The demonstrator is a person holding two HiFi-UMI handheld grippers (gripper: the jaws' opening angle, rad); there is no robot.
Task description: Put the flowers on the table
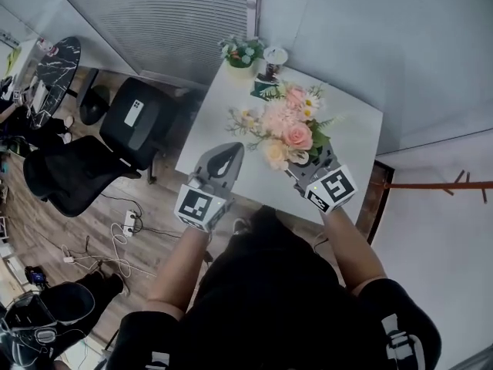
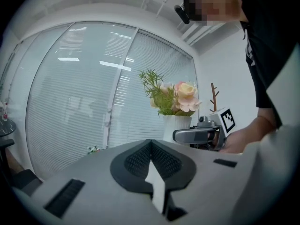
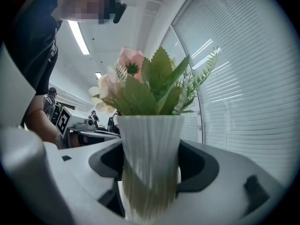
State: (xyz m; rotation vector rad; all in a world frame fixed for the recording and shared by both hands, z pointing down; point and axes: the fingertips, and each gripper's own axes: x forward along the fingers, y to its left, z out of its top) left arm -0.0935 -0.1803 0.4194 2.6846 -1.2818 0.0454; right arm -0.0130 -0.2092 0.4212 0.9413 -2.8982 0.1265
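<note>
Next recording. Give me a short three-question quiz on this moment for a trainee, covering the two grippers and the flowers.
1. True or false: the left gripper has its fingers shut with nothing between them.
2. What is the right gripper shut on? A: a mug. B: the white ribbed vase of flowers. C: a phone.
3. Fill in: at the far edge of the white table stands a small potted ____.
Key: 1 true. 2 B. 3 plant.
</note>
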